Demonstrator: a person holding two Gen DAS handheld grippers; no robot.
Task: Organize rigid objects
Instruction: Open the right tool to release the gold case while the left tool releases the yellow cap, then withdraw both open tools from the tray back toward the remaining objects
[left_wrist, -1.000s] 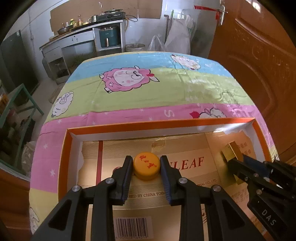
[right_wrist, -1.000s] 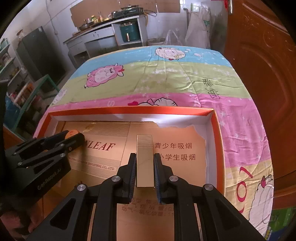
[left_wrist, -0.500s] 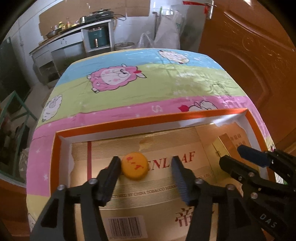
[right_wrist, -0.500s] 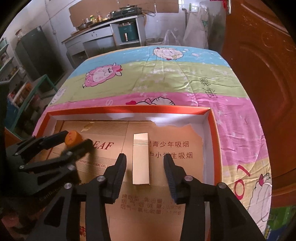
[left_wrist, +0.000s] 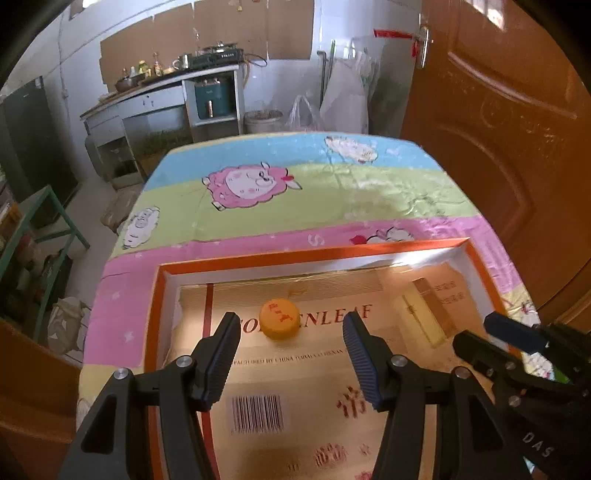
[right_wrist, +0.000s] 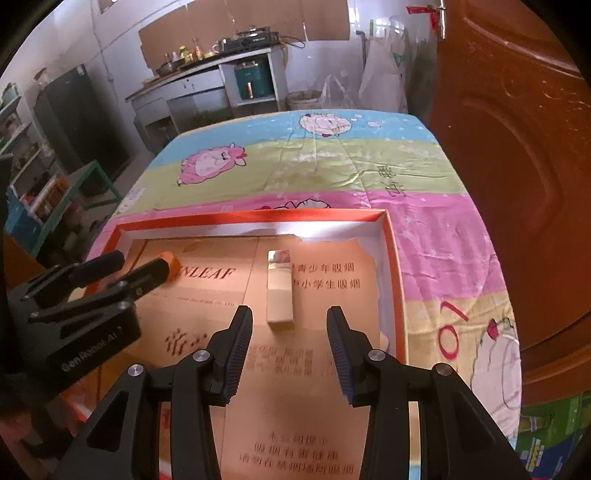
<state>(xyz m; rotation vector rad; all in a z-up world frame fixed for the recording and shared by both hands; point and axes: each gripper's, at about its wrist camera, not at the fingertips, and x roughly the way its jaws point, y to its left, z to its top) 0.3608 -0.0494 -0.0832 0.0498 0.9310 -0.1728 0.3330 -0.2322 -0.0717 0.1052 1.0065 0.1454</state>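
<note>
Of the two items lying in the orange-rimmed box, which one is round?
The orange bottle cap, lying ahead of the left gripper. The other item, the gold bar ahead of the right gripper, is long and rectangular.

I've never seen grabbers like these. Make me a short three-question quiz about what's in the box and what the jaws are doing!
1. True or false: the orange bottle cap is clamped in the left gripper.
2. Which thing lies just ahead of the right gripper? A) a spoon B) the gold rectangular block C) a mug
3. Fill in: both things rest on printed cardboard inside the ____-rimmed box.

Key
1. False: it lies free on the cardboard, and the jaws stand wide, apart from it.
2. B. The jaws are open and clear of it.
3. Orange.
</note>
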